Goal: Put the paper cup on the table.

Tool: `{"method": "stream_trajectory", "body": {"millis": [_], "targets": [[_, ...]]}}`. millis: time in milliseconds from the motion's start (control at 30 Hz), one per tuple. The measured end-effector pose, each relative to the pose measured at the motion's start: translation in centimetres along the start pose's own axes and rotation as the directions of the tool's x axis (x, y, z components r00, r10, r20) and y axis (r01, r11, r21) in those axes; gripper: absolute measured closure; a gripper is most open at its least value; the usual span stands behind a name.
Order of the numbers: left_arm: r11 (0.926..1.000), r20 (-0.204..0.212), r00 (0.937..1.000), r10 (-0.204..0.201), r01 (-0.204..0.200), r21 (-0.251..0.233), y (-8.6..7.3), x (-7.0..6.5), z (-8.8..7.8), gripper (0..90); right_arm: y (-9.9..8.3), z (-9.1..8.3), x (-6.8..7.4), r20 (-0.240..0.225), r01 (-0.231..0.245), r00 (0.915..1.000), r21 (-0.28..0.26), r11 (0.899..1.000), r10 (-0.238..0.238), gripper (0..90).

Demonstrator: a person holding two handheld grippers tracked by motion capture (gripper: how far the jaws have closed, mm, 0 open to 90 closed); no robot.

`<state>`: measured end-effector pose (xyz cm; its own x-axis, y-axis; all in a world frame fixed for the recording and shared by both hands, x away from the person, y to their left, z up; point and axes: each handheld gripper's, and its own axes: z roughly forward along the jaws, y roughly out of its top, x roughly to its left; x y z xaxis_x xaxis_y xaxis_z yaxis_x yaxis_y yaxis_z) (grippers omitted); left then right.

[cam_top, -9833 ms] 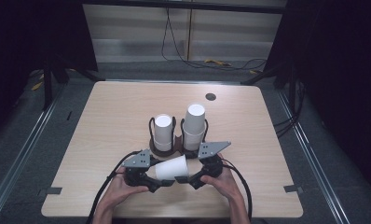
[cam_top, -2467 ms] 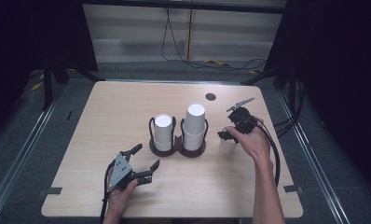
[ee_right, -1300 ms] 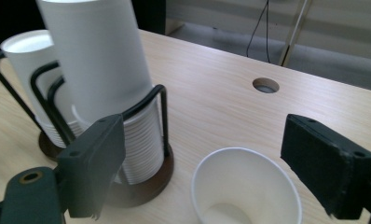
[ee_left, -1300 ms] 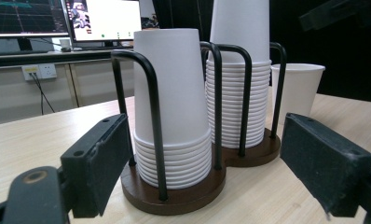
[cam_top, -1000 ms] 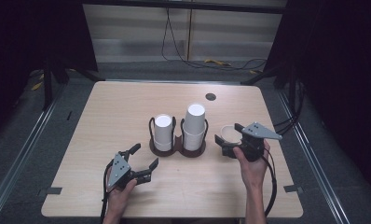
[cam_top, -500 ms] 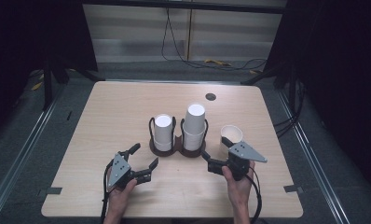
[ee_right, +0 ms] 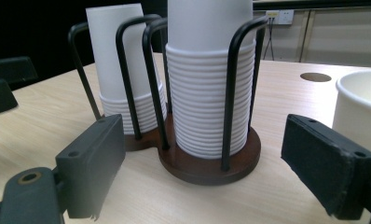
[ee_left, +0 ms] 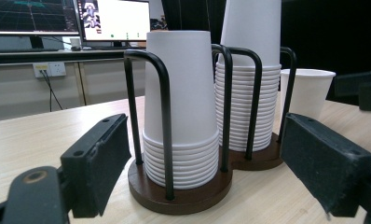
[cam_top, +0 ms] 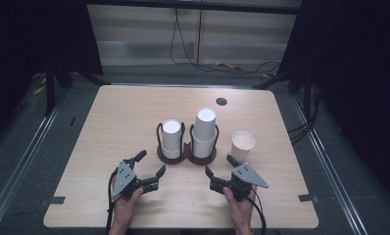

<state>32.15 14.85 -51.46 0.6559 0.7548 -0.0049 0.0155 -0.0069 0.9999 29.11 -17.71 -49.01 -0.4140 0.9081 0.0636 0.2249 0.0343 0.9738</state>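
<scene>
Standing upright, smooth white paper cup (cam_top: 243, 144), both grippers (cam_top: 145, 170) (cam_top: 219, 166) agape, ribbed stacks (cam_top: 171, 139) wire-caged

I see the desk (cam_top: 134, 117) evenly lit from above — dark surroundings, soft shadows; my near fingers (ee_left: 97, 163) blur slightly.

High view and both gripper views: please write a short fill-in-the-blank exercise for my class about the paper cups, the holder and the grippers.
1. The single cup stands upright on the table, to the ____ of the cup holder in the high view.
2. The holder carries ____ stacks of cups.
3. The taller stack is the one ____ to the single cup.
4. The left gripper and right gripper both have their fingers ____.

Missing words: right; two; nearer; open
</scene>
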Motion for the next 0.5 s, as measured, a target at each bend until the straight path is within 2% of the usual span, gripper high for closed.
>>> {"method": "stream_trajectory", "body": {"millis": [100, 200, 233, 367, 400, 500], "targets": [[1.0000, -0.007, 0.9999, -0.007, 0.007, -0.001, 0.0, 0.0, 0.0, 15.7, -0.7, 0.2, 0.5, -0.001, -0.011, 0.9999, -0.018, 1.000, 0.011, 13.4], [1.0000, -0.021, 0.9997, -0.009, 0.009, 0.002, 0.0, 0.1, 0.0, 15.5, -1.1, 0.3, 1.0, 0.007, 0.007, 1.0000, -0.036, 0.999, -0.006, 13.4], [0.9999, -0.022, 0.9997, -0.012, 0.012, 0.001, 0.0, 0.0, 0.0, 15.5, -1.2, 0.3, 1.2, 0.011, 0.013, 0.9999, -0.057, 0.998, -0.012, 13.4], [0.9999, -0.021, 0.9997, -0.010, 0.010, 0.002, 0.0, 0.1, 0.0, 15.5, -1.3, 0.2, 1.6, 0.009, 0.028, 0.9996, -0.069, 0.997, -0.028, 13.5], [0.9999, -0.022, 0.9997, -0.011, 0.011, 0.002, 0.0, 0.0, 0.0, 15.5, -1.3, 0.1, 1.6, 0.020, 0.041, 0.9990, -0.078, 0.996, -0.040, 13.5], [0.9999, -0.014, 0.9998, -0.011, 0.011, 0.001, 0.0, 0.1, 0.0, 15.4, -1.4, 0.0, 1.7, 0.021, 0.040, 0.9991, -0.087, 0.995, -0.038, 13.3]]}}
